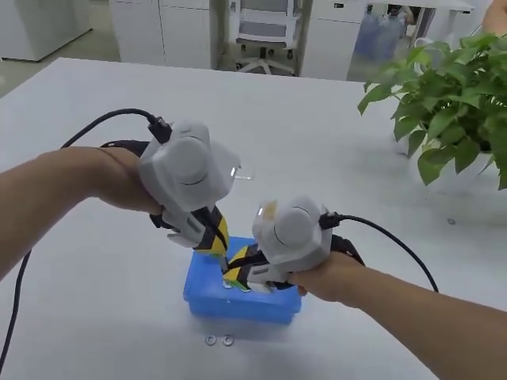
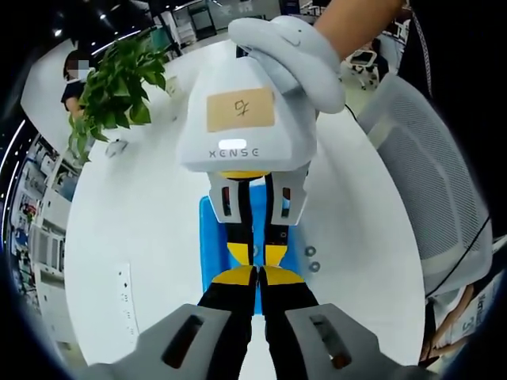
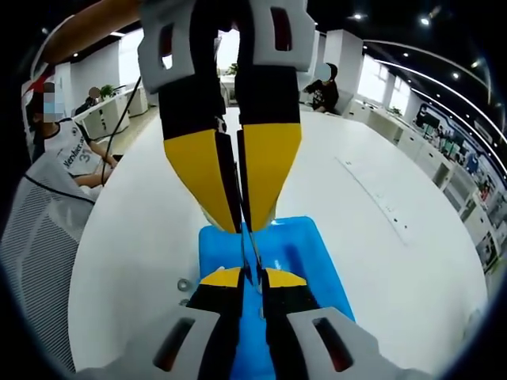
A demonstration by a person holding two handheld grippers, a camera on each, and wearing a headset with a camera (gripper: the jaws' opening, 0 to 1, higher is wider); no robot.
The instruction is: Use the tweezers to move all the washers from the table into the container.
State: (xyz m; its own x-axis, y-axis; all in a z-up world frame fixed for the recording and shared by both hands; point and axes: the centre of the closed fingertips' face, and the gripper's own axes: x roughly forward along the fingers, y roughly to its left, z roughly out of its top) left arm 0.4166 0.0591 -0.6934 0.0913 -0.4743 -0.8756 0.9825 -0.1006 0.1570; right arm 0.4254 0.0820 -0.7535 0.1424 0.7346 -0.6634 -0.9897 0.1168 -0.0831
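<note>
1. We have both grippers nose to nose right above the container [image 1: 238, 307]. The left gripper [image 1: 212, 237] has its jaws narrow, clamped on the tweezers [image 3: 246, 247]. The right gripper [image 1: 240, 273] is also narrow and pinches the same tweezers lower down, nearer the container.
2. Two washers [image 1: 228, 340] lie on the table [image 1: 333, 158] just in front of the container's near wall, side by side and close together. Pale specks inside the container at that wall may be more washers, but they are too blurred to call.
3. We cannot tell whether the tweezers' tips carry a washer, since the jaws hide them.
4. Risk: two clamps on one thin tool. If either hand twists or pulls off-axis, we expect the tweezers to pivot or slip out and drop into the container.
5. Risk: if the right squeeze eases early, the tips spring apart, and any washer they hold falls, possibly outside the container.
6. Risk: the washers sit tight against the container, so a steep approach could knock the wall or flick them away.
</note>
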